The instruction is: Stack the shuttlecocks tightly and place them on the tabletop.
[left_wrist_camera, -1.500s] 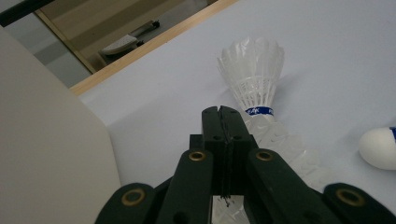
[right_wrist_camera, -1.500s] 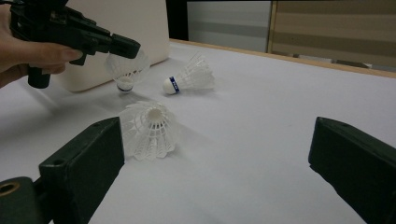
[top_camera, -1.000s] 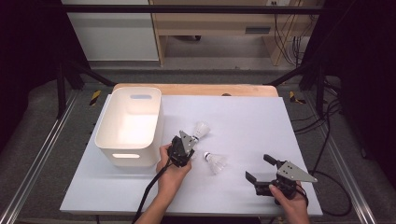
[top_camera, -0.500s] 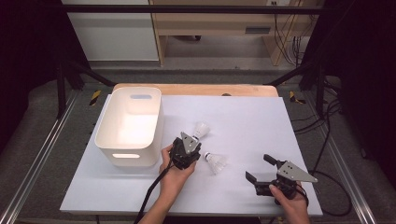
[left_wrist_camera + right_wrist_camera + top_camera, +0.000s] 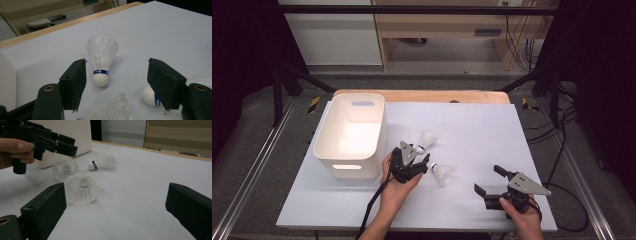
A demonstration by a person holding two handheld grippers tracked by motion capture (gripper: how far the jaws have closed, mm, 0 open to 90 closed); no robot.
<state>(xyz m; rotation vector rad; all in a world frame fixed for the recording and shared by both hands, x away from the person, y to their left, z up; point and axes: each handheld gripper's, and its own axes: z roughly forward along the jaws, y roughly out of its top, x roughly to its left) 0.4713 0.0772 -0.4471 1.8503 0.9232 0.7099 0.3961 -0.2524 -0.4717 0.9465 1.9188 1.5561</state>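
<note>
Three white shuttlecocks lie on the white table [image 5: 472, 125]. One with a blue band [image 5: 101, 60] [image 5: 427, 139] rests just beyond my left gripper [image 5: 117, 68] [image 5: 421, 159]. A second [image 5: 443, 173] [image 5: 81, 188] lies to its right. The third [image 5: 65, 168] [image 5: 117, 107] lies on the table under the left jaws, which have just been opening and do not press on it. My right gripper [image 5: 488, 180] [image 5: 116, 202] stands open near the front right, with nothing between its fingers. The left gripper [image 5: 71, 145] hovers over the third shuttlecock.
A white plastic bin [image 5: 332, 145] stands at the left, close beside the left hand. A wooden strip [image 5: 422, 95] runs along the table's far edge. Cables trail from both grippers toward the front edge.
The left gripper's jaws have spread apart over the shuttlecock beneath them, and the hand has barely shifted. The right gripper has stayed where it was.
</note>
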